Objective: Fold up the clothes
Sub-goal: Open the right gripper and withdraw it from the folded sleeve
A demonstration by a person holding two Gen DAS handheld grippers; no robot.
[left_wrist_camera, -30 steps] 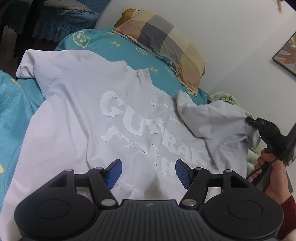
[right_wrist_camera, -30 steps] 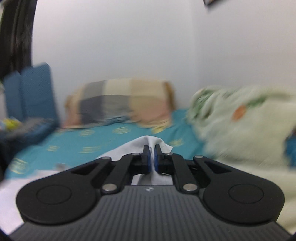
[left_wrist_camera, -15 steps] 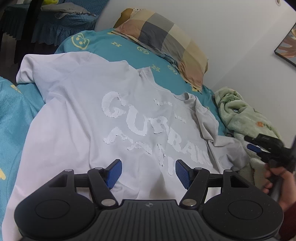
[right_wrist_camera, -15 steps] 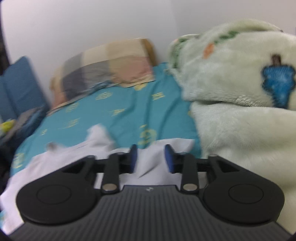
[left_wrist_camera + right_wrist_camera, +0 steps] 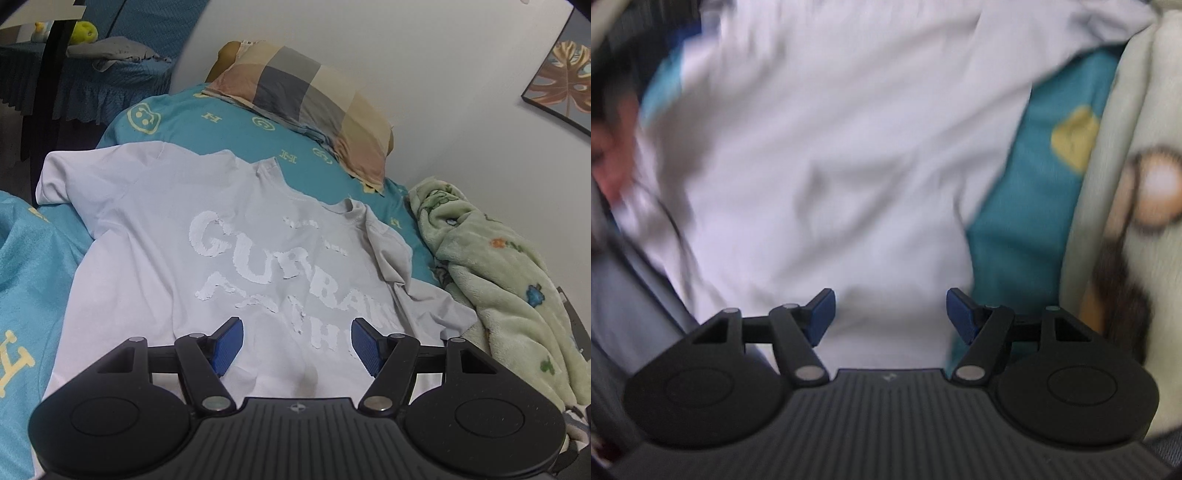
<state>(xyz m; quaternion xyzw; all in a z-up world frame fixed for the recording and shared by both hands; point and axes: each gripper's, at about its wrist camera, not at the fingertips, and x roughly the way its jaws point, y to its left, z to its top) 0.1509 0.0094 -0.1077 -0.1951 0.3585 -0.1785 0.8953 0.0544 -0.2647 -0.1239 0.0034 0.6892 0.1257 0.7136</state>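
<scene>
Right wrist view badly smeared; a pinkish blur at its left edge I cannot identify. The T-shirt's (image 5: 155,236) hem is cut off behind my left claw's body, and its raised lettering is partly masked by the blue pads (image 5: 229,341).

Around: teal bedsheet (image 5: 236,129) with yellow marks, checked pillow (image 5: 306,99) at the head of the bed, green fleece blanket (image 5: 495,266) bunched along the wall side, framed leaf picture (image 5: 565,79) on the wall. The blanket lies against the shirt's sleeve on that side.

The shirt lies spread flat on the bed, collar toward the pillow. My left claw (image 5: 297,341) hangs above its lower front, released, nothing between the pads. My right claw (image 5: 890,314) points down at white cloth (image 5: 831,155) beside the blanket (image 5: 1137,177), jaws opening, gripping nothing
</scene>
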